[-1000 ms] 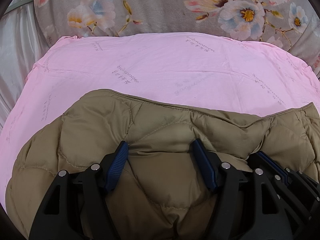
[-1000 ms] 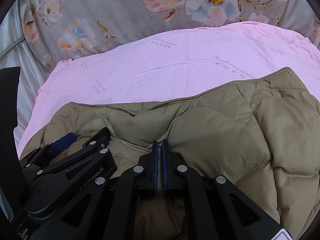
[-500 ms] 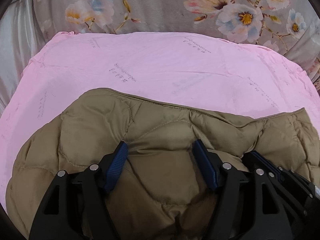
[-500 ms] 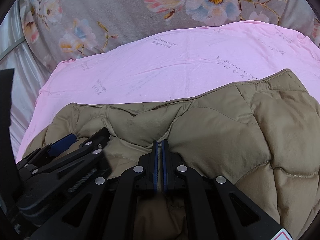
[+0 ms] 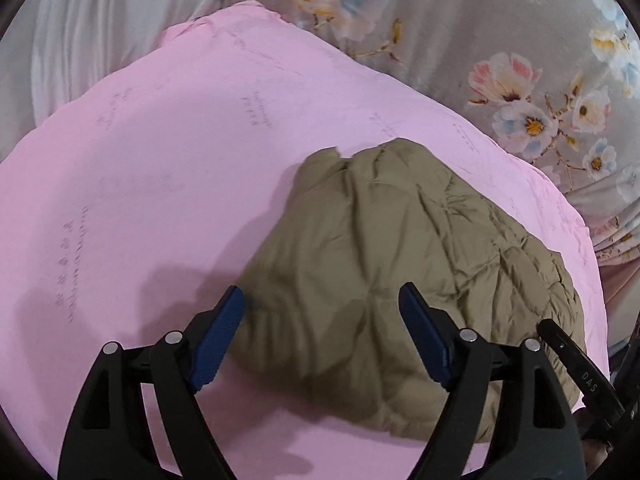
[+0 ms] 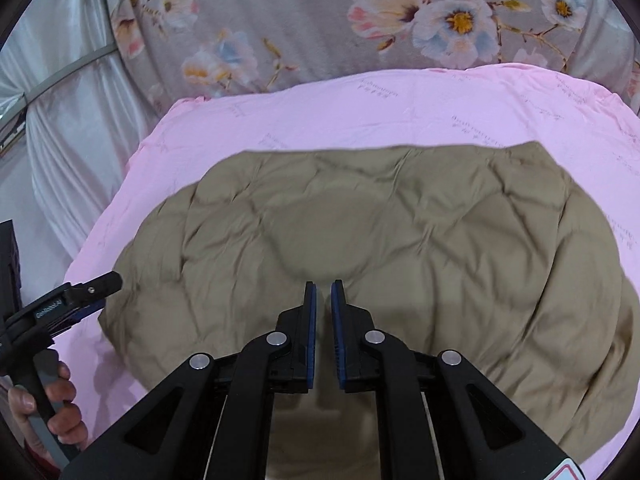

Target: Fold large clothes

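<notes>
A khaki quilted jacket [image 5: 384, 256] lies folded in a thick bundle on the pink sheet [image 5: 152, 184]. My left gripper [image 5: 322, 292] hovers over the bundle's near left edge; its jaws are wide and still opening, and the blue pads [image 5: 218, 332] touch no fabric. In the right wrist view the jacket [image 6: 400, 232] spreads across the middle. My right gripper [image 6: 323, 284] hangs above its near side, its jaws just opening to a narrow gap with nothing in it. The left gripper [image 6: 102, 290] shows at the left, held by a hand [image 6: 56, 404].
Grey floral bedding [image 6: 360, 24] lies beyond the pink sheet's far edge. White satin cloth [image 6: 76, 128] hangs at the left. A black object [image 6: 8, 264] stands at the left border. Bare pink sheet [image 5: 120, 240] stretches left of the jacket.
Both grippers have let go of the jacket and drawn back from it. The left one swung to the left and opened wider. The right jaws, shut before, now stand slightly apart.
</notes>
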{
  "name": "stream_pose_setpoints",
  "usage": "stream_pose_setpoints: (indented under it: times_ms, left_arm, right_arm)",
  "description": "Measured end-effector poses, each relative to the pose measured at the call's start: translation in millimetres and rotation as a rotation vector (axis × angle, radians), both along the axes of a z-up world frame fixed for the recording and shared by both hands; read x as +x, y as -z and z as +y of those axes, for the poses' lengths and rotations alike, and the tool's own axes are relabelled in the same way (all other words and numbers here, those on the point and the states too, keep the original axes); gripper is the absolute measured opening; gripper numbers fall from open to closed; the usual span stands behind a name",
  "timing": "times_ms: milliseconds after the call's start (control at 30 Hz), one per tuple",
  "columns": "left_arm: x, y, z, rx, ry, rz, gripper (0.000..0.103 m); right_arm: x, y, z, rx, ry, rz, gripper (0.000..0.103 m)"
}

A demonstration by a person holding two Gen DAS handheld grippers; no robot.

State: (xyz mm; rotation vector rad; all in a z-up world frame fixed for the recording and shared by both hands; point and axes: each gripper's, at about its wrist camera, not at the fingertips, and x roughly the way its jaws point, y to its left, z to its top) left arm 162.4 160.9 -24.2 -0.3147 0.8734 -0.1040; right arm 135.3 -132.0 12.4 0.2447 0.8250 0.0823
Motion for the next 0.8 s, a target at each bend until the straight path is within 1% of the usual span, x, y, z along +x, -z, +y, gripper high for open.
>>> stream_pose_setpoints:
  times_ms: [67,167,267,333,367,400,533,567,600,633,700,767,800]
  left_arm:
    - [-12.5,4.8,11.6,-0.033,-0.016,0.003,0.077]
    - [-9.0,27.2,21.8,-0.110,-0.019,0.080,0.077]
    - [-0.8,44.8,25.2,-0.225,-0.029,0.126,0.077]
    - [2.8,44.2,20.0,-0.232,-0.033,0.113,0.080]
    - [7.0,44.7,14.6,-0.229,-0.026,0.114,0.084]
    - [9.9,45.8,10.2,-0.230,-0.022,0.116,0.090]
    - [16.4,47.4,-7.4,-0.197,-0.019,0.108,0.091]
    - [17.3,46.8,-11.7,-0.188,-0.021,0.107,0.088]
    - [17.8,44.9,-15.0,-0.184,-0.016,0.106,0.077]
    - [17.2,42.1,-16.8,-0.184,-0.012,0.102,0.070]
    - [13.4,32.4,-16.9,-0.186,0.002,0.082,0.038]
    - [6.2,17.9,-14.2,-0.188,0.024,0.051,0.024]
    - [1.8,7.7,-11.9,-0.205,0.038,0.030,0.019]
  right_arm:
    - [-7.4,6.2,9.5,-0.022,-0.004,0.011,0.010]
    - [-16.8,12.6,17.6,-0.052,0.003,0.014,0.010]
    - [-23.1,14.4,19.3,-0.059,0.005,0.016,0.010]
    - [-25.3,17.7,18.2,-0.053,0.006,0.021,0.010]
    - [-25.6,20.2,16.3,-0.042,0.009,0.017,0.009]
    - [-26.1,22.1,15.3,-0.033,0.011,0.017,0.009]
    - [-26.4,28.6,11.8,-0.014,0.016,0.012,0.009]
    - [-26.9,29.2,12.1,-0.016,0.017,0.011,0.009]
    - [-26.8,29.8,12.7,-0.019,0.017,0.009,0.009]
    - [-26.6,29.9,13.3,-0.024,0.018,0.009,0.009]
    - [-26.9,29.4,14.3,-0.030,0.020,0.011,0.009]
    - [-26.6,28.1,15.7,-0.034,0.025,0.019,0.009]
    - [-26.5,26.9,16.9,-0.032,0.027,0.025,0.009]
